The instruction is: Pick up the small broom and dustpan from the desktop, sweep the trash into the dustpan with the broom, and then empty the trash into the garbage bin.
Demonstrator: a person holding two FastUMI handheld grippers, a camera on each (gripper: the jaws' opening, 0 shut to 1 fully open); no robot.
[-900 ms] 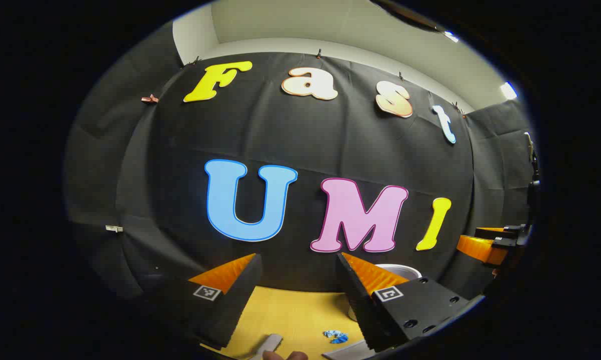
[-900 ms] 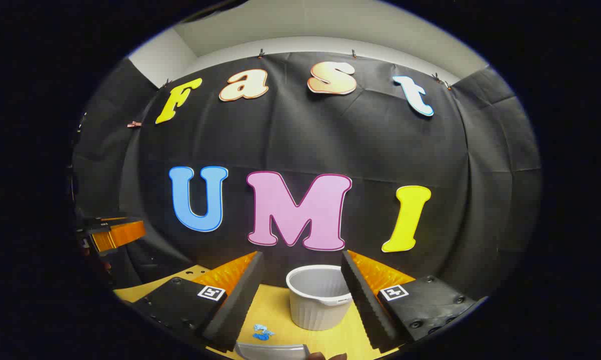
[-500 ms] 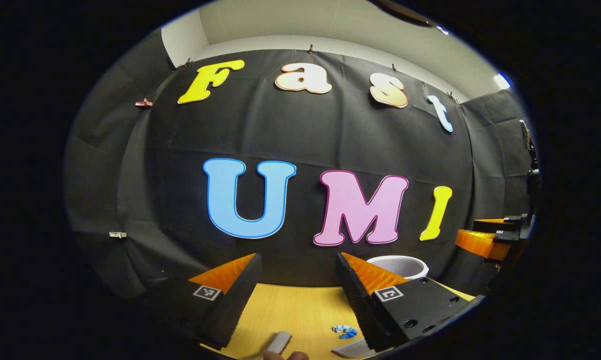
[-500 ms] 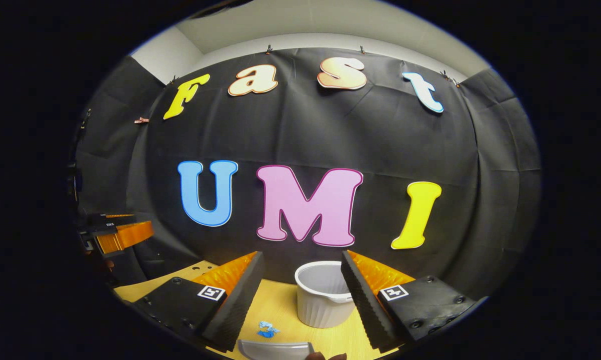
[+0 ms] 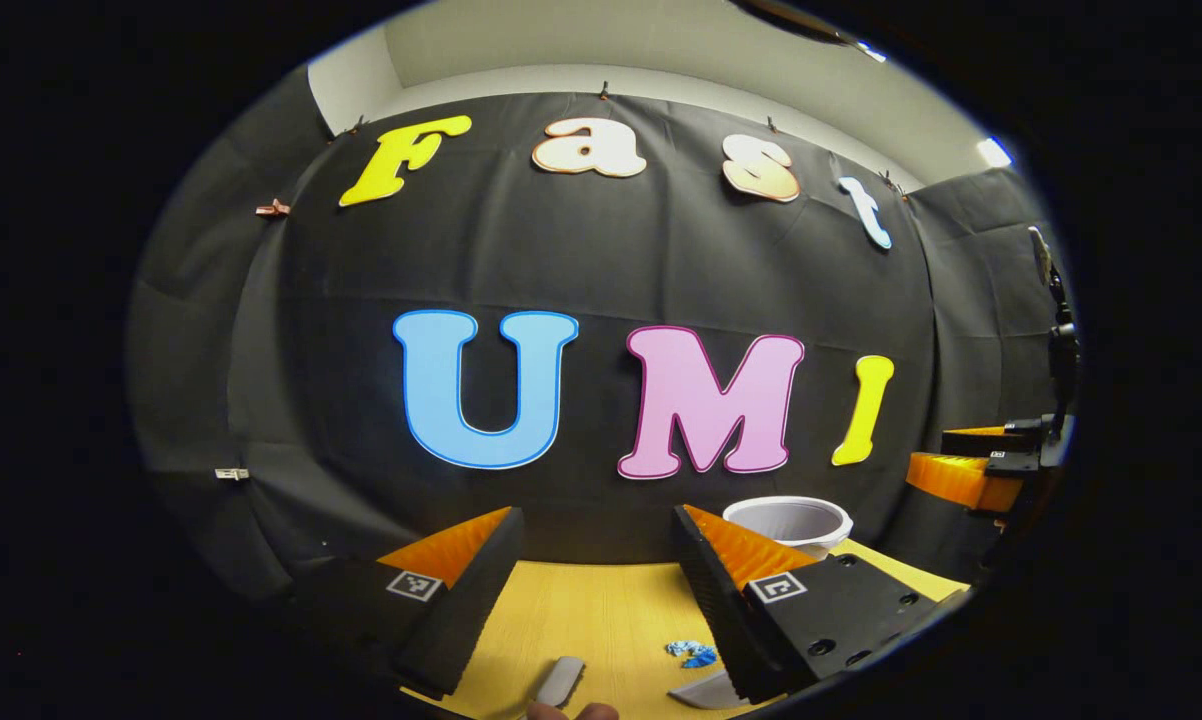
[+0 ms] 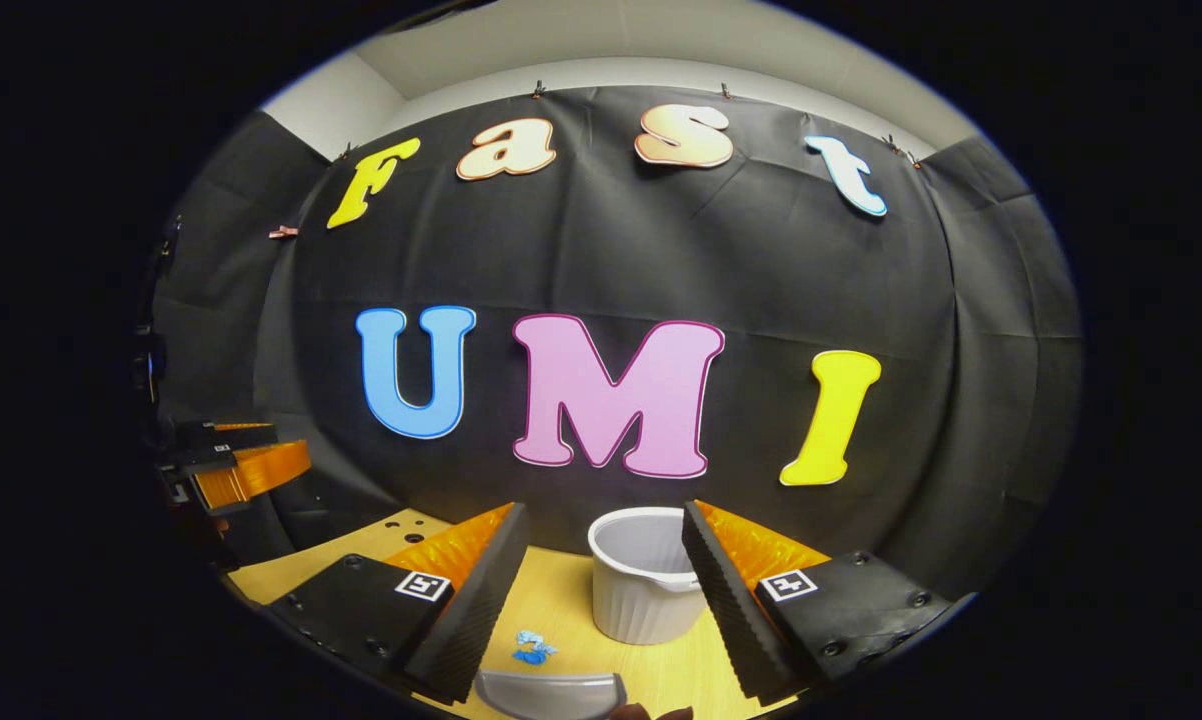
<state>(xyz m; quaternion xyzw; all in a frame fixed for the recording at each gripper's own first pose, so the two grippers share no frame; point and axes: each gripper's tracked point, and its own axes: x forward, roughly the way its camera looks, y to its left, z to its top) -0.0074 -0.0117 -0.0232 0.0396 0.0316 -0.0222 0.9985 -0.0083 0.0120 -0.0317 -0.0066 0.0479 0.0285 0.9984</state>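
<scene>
Both cams have tipped down a bit since 0.9 s ago: more desktop in frame, bin sits higher off the bottom edge in both views.

Trash [image 6: 533,648]: small blue crumple on the yellow desktop [image 6: 561,605], between my right gripper's fingers, toward 7 o'clock of the bin. Left gripper view has the same scrap [image 5: 692,654] at about 5 o'clock, just beside the inner edge of that gripper's right finger.

Dustpan [image 6: 549,693]: grey curved edge at 6 o'clock in the right gripper view, just below the trash, not touching it. In the left gripper view a grey sliver of it [image 5: 699,690] pokes out at 5 o'clock.

Broom: I think the grey handle end [image 5: 559,682] at 6 o'clock in the left gripper view is it; can't confirm, bristles out of frame. A fingertip [image 5: 573,712] shows right under it.

Garbage bin [image 6: 644,588]: white ribbed tub, upright, open, at the desk's far edge, partly behind my right finger.

Left gripper [image 5: 595,575]: jaws wide apart, nothing between them. Right gripper [image 6: 603,575]: same, wide apart, holding nothing.
</scene>
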